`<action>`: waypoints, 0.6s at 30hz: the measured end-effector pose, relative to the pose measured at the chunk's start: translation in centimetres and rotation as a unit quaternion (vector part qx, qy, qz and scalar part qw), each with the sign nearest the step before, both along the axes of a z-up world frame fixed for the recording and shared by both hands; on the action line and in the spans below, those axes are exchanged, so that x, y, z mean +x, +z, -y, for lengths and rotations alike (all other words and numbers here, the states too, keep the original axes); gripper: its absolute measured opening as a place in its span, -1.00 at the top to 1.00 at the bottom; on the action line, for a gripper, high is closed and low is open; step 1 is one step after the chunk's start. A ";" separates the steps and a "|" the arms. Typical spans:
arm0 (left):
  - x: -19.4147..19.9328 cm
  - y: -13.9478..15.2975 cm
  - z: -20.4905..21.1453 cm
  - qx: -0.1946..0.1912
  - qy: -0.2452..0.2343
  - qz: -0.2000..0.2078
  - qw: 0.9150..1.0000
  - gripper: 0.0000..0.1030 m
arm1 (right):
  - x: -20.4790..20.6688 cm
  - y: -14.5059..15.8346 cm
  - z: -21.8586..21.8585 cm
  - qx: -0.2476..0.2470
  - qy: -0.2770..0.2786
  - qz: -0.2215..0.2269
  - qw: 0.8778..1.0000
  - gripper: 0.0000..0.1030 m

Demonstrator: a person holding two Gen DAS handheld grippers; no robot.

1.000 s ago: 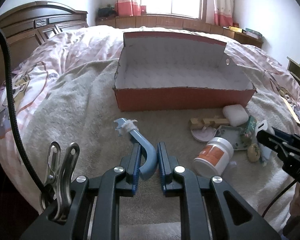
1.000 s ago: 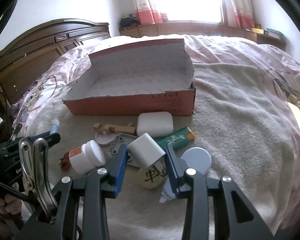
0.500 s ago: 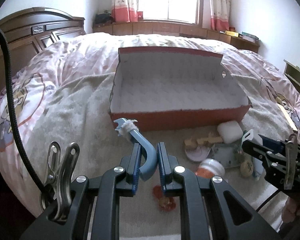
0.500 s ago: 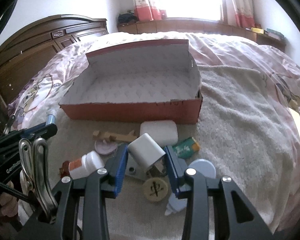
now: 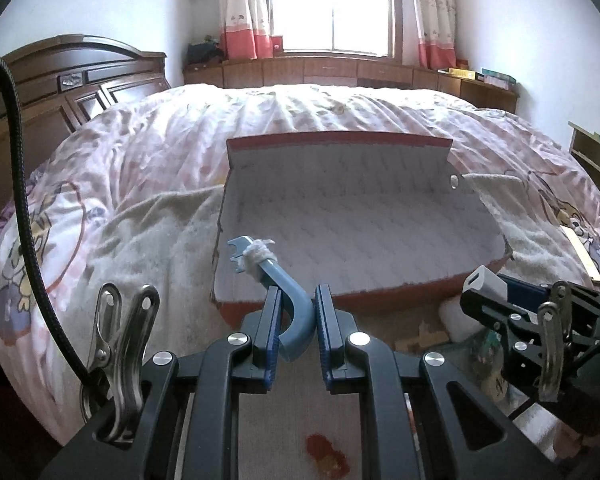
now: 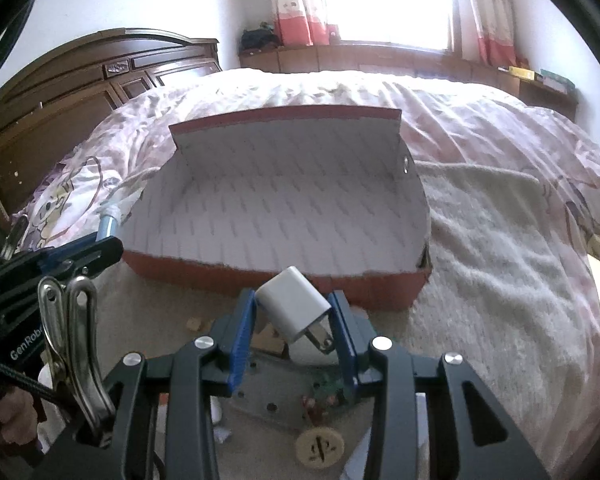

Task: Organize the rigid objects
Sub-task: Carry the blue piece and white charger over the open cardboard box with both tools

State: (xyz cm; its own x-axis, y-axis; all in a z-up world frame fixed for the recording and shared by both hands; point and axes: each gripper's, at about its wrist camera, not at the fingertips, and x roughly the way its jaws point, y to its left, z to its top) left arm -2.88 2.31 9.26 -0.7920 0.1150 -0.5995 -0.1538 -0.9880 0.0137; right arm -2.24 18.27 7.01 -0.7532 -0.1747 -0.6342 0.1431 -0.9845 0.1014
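We hold one thing in each gripper, both raised over the bed in front of the open red box (image 5: 340, 300), which fills the centre of both views and looks empty inside. The left gripper (image 5: 296, 320) has its jaws clamped on the curved blue plastic piece (image 5: 296, 312); its far end, wrapped in a bit of white cord, pokes up over the box's near left corner. The right gripper (image 6: 292, 316) has its jaws closed on the white charger plug (image 6: 294, 306), held tilted with its metal prongs pointing down and to the right, just short of the box's near wall.

The rest of the clutter lies on the cream blanket (image 6: 480, 260) under and behind the grippers: a round wooden game piece (image 6: 319, 448) at the bottom of the right view, a grey plate with small holes just above it, bits of wood.

What could go wrong, in our judgement: the charger is pinched at an angle across its corners, so it could twist out before it clears the wall. The two grippers sit close together, and their bodies may knock if both head for the box at once. The blue piece's cord-wrapped tip could catch the cardboard edge and drag the light box across the soft bedding.
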 end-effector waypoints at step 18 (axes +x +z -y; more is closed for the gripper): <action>-4.1 0.6 -1.0 -0.006 -0.009 -0.002 1.000 0.66 | -3.5 0.7 0.3 0.019 -0.004 -0.012 1.000 0.24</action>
State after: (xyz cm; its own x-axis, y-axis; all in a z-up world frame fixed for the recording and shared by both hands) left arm -7.01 3.28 9.86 -0.7919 0.1223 -0.5982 -0.1717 -0.9848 0.0259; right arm -5.71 17.93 7.74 -0.7691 -0.1446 -0.6225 0.1369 -0.9887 0.0605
